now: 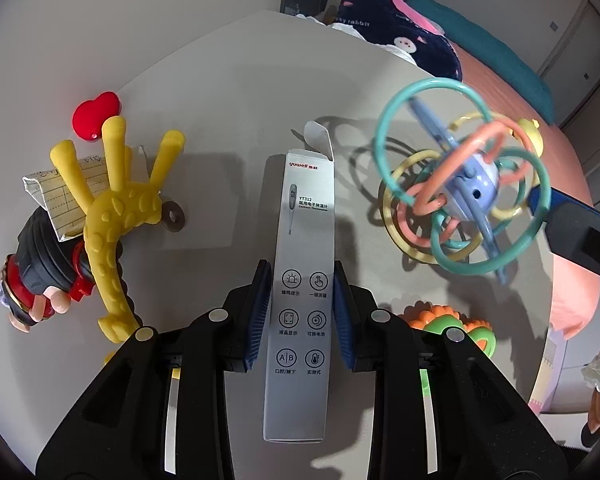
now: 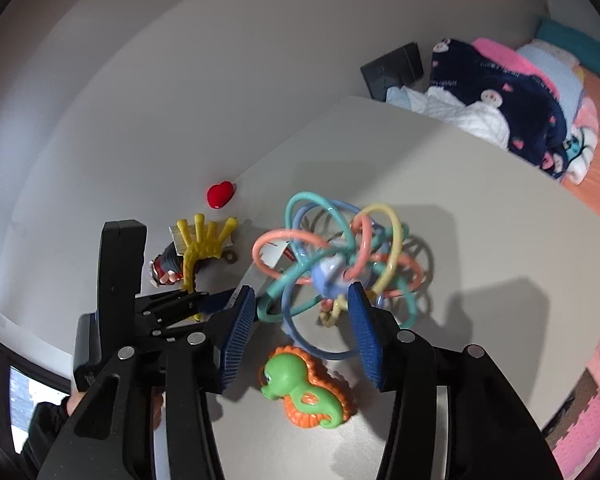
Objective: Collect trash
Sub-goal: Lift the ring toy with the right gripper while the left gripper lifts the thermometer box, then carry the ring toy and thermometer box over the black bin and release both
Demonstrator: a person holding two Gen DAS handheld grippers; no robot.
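Observation:
A long grey thermometer box (image 1: 302,264) with an open end flap lies on the white table (image 1: 228,92). My left gripper (image 1: 302,284) has its blue pads on both sides of the box, shut on it. My right gripper (image 2: 302,300) holds a ring rattle toy (image 2: 336,268) of coloured loops above the table; its pads (image 2: 362,332) stand wide, and the contact is unclear. The rattle (image 1: 464,184) also shows in the left wrist view, in the air at the right. A folded paper (image 1: 66,196) lies under a yellow giraffe toy (image 1: 116,216).
A red heart (image 1: 96,114), a dark figurine (image 1: 40,272) and a small brown ring (image 1: 174,214) lie at the left. A green and orange seahorse toy (image 2: 306,392) lies under the right gripper. A bed with a navy blanket (image 2: 500,92) is behind the table.

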